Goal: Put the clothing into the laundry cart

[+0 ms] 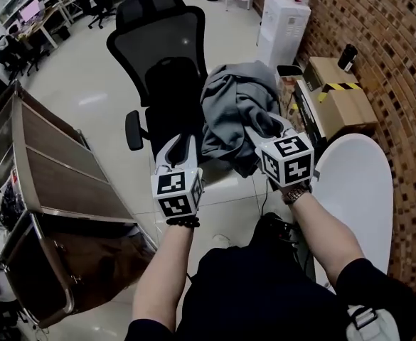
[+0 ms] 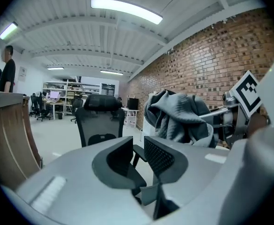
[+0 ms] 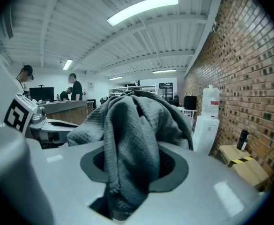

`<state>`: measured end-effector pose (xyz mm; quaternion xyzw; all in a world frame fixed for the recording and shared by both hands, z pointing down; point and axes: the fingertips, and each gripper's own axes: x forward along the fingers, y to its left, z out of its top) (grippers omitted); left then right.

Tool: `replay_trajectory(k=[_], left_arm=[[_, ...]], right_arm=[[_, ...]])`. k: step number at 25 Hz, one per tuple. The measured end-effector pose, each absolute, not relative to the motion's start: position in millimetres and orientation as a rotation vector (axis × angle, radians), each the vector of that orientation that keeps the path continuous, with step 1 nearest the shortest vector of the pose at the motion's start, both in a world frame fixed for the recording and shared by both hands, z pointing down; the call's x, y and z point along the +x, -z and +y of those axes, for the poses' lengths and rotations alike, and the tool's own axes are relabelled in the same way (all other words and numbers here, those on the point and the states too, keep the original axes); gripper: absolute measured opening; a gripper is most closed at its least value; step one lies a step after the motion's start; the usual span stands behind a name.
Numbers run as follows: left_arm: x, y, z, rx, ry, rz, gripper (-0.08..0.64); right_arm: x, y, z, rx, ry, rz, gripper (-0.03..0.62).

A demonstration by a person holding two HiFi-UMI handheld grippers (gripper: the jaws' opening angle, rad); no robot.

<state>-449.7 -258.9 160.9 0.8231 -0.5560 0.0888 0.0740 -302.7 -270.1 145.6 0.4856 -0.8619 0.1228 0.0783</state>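
A grey waffle-knit garment (image 1: pixel 232 109) hangs bunched in the air over the right side of a black office chair (image 1: pixel 161 55). My right gripper (image 1: pixel 268 126) is shut on it; a fold fills the gap between the jaws of this gripper (image 3: pixel 133 161) and drapes over them. My left gripper (image 1: pixel 181 148) is held level just left of the garment, apart from it. The jaws of that gripper (image 2: pixel 138 156) stand slightly open with nothing between them, and the garment (image 2: pixel 181 116) shows ahead to the right. A brown-panelled cart with a chrome frame (image 1: pixel 51 183) stands at my left.
A white round table (image 1: pixel 357 183) is at my right, with cardboard boxes (image 1: pixel 343 94) and a white water dispenser (image 1: pixel 282 27) along the brick wall. People stand beyond a counter (image 3: pixel 62 107) in the distance. Desks and chairs fill the far room.
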Motion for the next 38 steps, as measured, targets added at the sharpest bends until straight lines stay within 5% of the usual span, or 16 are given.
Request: replay_trajectory(k=[38], left_arm=[[-752.8, -6.1, -105.2, 1.637, -0.066, -2.714, 0.074]], right_arm=[[-691.8, 4.9, -203.0, 0.048, -0.113, -3.097, 0.167]])
